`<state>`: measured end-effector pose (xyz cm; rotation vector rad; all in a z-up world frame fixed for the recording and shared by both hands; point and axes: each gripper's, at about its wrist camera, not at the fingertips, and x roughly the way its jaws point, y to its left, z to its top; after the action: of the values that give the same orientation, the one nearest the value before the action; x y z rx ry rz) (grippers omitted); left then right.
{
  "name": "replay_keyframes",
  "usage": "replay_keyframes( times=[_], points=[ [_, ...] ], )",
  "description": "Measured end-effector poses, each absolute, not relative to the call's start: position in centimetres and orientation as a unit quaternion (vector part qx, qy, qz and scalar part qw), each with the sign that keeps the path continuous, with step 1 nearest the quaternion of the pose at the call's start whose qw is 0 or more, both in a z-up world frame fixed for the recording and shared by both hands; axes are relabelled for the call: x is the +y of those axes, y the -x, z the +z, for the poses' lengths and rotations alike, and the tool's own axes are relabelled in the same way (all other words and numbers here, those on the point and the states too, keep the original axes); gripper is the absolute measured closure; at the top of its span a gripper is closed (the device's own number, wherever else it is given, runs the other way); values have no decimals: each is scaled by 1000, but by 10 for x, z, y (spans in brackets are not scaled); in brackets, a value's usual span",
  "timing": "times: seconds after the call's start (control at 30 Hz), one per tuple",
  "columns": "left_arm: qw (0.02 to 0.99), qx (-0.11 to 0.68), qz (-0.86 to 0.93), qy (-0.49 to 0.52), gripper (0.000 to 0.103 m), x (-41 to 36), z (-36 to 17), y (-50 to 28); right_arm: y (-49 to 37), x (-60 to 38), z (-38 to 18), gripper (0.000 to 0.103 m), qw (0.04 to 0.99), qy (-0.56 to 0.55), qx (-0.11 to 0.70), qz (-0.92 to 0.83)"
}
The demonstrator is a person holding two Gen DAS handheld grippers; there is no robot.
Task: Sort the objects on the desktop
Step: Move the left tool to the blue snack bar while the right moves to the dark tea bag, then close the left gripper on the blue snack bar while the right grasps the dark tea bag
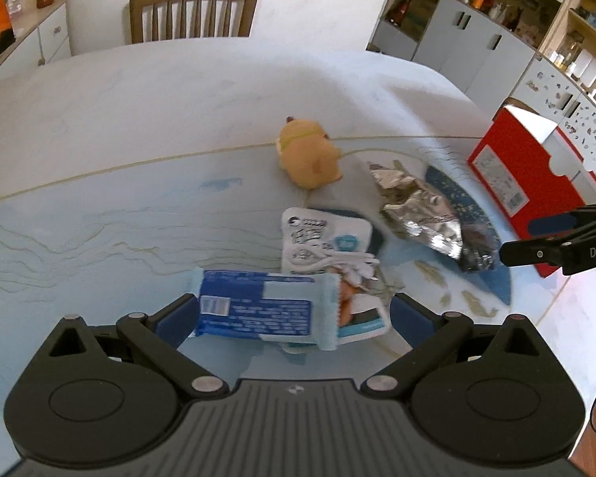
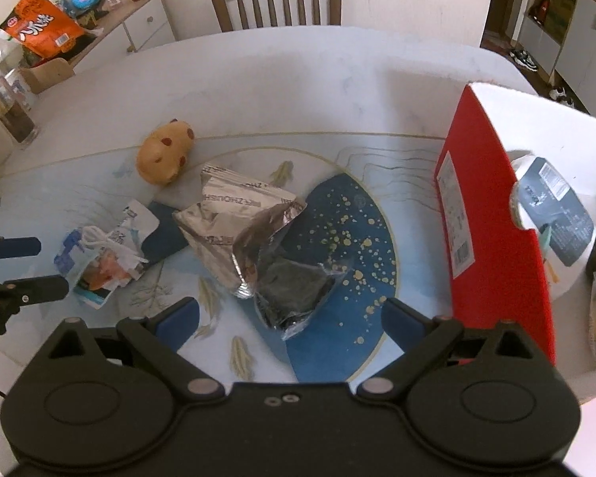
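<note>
Sorting status: clutter lies on the tabletop (image 2: 282,79); red box (image 2: 492,214) at 3 o'clock of the right wrist view already holds a pouch, so it is judged to be the collection bin.
Left gripper (image 1: 294,318): fingers spread wide on either side of a blue-and-white snack packet (image 1: 258,312). Whether either pad touches it cannot be told; it is not clamped.
Packet position: at 6 o'clock of the left wrist view, partly overlying a white pouch (image 1: 322,238) with a tangle of white cord (image 1: 353,264).
Right gripper (image 2: 290,318): fingers open, empty, poised just short of the near end of a crumpled silver foil bag (image 2: 254,234).
Foil bag position: centre of the right wrist view, lying across a dark blue speckled patch of the table mat, left of the red box.
Other items: tan plush toy (image 1: 310,155) at 12 o'clock of the pile, apart from it.
Risk 1: closing on the packet may catch the cord or pouch beneath, dragging them along; cause is the overlap.
Risk 2: foil is slick and half-collapsed; a pinch at its loose end may slip or spill contents.
Risk 3: both grippers work near one another; a crossing path toward the box could cause a collision.
</note>
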<state>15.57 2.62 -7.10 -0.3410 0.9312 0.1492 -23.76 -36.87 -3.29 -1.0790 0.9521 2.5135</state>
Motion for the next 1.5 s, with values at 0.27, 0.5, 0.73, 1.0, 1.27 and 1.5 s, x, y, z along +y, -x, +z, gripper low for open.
replay_keyframes(
  times=[0.27, 0.5, 0.73, 1.0, 1.27, 1.5],
  points=[
    [873, 448, 68, 180, 0, 41, -86, -160, 254, -370, -49, 5, 112, 390, 331, 852],
    [870, 448, 47, 201, 0, 53, -96, -163, 262, -370, -54, 5, 112, 400, 331, 847],
    [872, 445, 46, 197, 1, 55, -98, -166, 266, -367, -57, 6, 113, 407, 331, 844],
    [875, 446, 47, 183, 1, 52, -98, -166, 272, -363, -60, 11, 115, 413, 331, 840],
    [878, 440, 56, 181, 8, 52, -97, -162, 278, -367, -60, 18, 119, 417, 314, 845],
    [879, 431, 70, 194, 26, 57, -95, -155, 276, -368, -56, 41, 123, 419, 295, 850]
  ],
)
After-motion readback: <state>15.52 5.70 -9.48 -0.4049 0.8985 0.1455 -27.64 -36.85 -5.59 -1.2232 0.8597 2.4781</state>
